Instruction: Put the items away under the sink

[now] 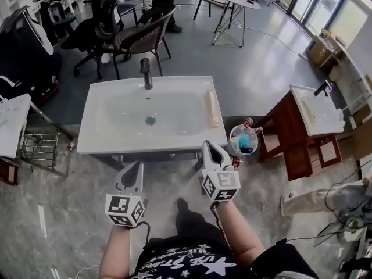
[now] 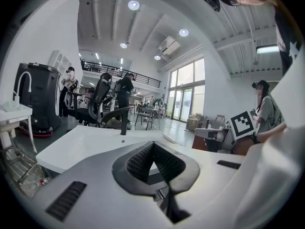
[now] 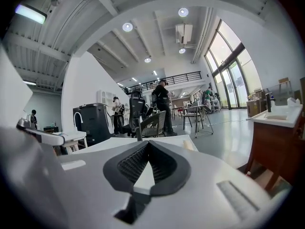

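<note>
- Straight ahead in the head view: white sink point(image 1: 99, 141) on a dark cabinet point(image 1: 151, 156), black tap point(image 1: 146, 73) at the back edge. Holds nothing in the basin apart from the drain point(image 1: 151, 120).
- Off to the right, well apart: second sink point(image 1: 314, 115) on a wooden stand point(image 1: 285, 127).
- On the floor just beside the white sink's right front corner, outside the dark cabinet: white bucket point(image 1: 232, 147). Packed with bottles and something blue (contents too small to sort out).
- Below the sink's front edge, toward the left: left gripper point(image 1: 138, 166) point(image 2: 153, 146). Pressed together tip to tip, pinching nothing.
- At the sink's right front corner, near the bucket: right gripper point(image 1: 208, 146) point(image 3: 148, 143). Likewise closed tip to tip, nothing between the pads.
- Along the sink's right ledge: cream-coloured bar or roll point(image 1: 213, 108), lying lengthwise, front to back.
- At the bucket's far rim: red-capped bottle point(image 1: 246, 122), tilted. Inside the bucket or only leaning on it, cannot tell.
- Just right of the right gripper, low beside the bucket: small red-topped thing point(image 1: 236, 162), mostly hidden.
</note>
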